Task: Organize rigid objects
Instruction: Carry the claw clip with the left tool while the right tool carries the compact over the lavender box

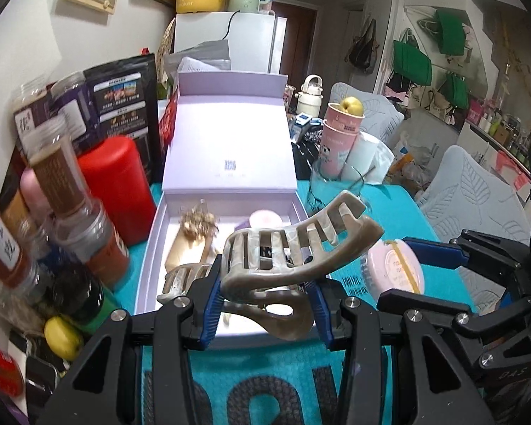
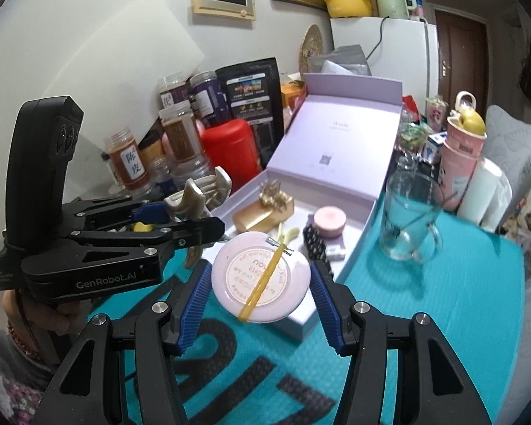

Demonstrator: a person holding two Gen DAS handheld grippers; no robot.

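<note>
Above the open lilac box (image 1: 230, 148), left tongs (image 1: 265, 304) gripped a beige hair claw (image 1: 286, 258). Right tongs (image 2: 262, 283) clamped a round pink case (image 2: 260, 279), over the teal bench (image 2: 424, 318) beside the box.

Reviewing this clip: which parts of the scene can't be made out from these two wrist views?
- Front of the open lilac box, left wrist view: hidden behind the hair claw held in the left gripper.
- Near corner of the box, right wrist view: covered by the pink round tin in the right gripper.
- Print on the tin: too small to read.
- Jars, left wrist view: blurred.
</note>
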